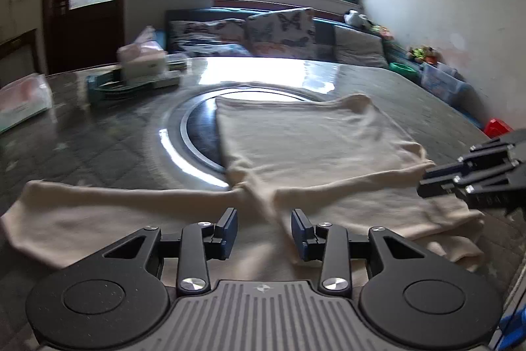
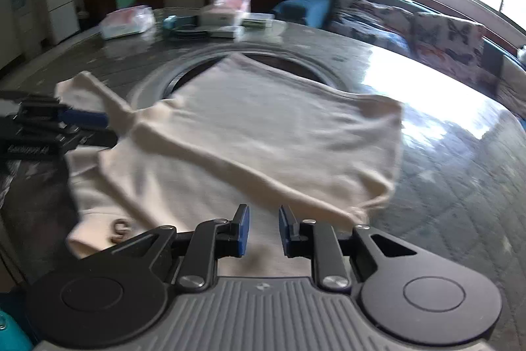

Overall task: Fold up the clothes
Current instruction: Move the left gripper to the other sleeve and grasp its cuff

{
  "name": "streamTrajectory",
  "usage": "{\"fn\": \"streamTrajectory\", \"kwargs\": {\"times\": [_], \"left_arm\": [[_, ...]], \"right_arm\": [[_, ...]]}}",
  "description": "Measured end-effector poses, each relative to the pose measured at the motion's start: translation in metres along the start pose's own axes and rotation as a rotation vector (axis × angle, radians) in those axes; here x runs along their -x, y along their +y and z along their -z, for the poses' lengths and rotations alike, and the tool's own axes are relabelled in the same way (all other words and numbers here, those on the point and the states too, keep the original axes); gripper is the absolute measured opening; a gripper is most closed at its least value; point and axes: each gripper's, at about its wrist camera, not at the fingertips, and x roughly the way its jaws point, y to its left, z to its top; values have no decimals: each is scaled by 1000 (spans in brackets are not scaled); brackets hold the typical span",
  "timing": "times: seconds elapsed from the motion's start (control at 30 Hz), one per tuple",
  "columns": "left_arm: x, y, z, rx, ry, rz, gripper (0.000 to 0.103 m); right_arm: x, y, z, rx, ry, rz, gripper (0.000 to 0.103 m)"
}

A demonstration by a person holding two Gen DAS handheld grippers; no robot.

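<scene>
The cream shirt lies flat on the counter, its body running away from both grippers, sleeves spread sideways. The left gripper and the right gripper hover over its near edge, jaws parted, apparently grasping nothing. No writing is legible.

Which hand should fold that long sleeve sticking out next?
Probably the left. The sleeve stretches out on the left gripper's side, jaws open above the shirt. The right gripper is farther off.

I am seeing matt cream knit cloth garment lying ahead of my left gripper, over a glossy, light-reflecting table.
</scene>
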Motion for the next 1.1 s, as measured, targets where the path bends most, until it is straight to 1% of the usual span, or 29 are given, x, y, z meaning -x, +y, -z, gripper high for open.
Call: {"fn": "streamTrajectory", "kwargs": {"times": [0.23,0.43,0.5,0.53,0.67,0.87,0.97,1.0,1.07,1.1], "left_arm": [[22,30,6,54,-20,-93,40],[35,56,12,99,-28,-163,41],[39,64,14,116,-31,-184,42],[41,69,14,127,-34,-196,44],[45,86,17,176,-41,-246,45],[46,107,18,248,-42,-324,48],[46,115,19,285,-38,-366,50],[45,119,19,298,-36,-381,50],[43,126,19,324,-32,-408,50],[42,130,19,340,-30,-418,50]], "right_arm": [[-7,41,-7,90,-4,-81,19],[-21,64,-15,131,9,-128,19],[-23,70,-17,138,7,-144,19],[-23,73,-17,141,6,-152,19],[-24,84,-22,154,-4,-178,19],[-32,97,-27,175,-8,-205,20],[-29,97,-28,182,-17,-202,20],[-28,97,-28,185,-20,-201,21],[-27,97,-28,189,-26,-199,26],[-24,96,-28,191,-30,-196,26]]}}
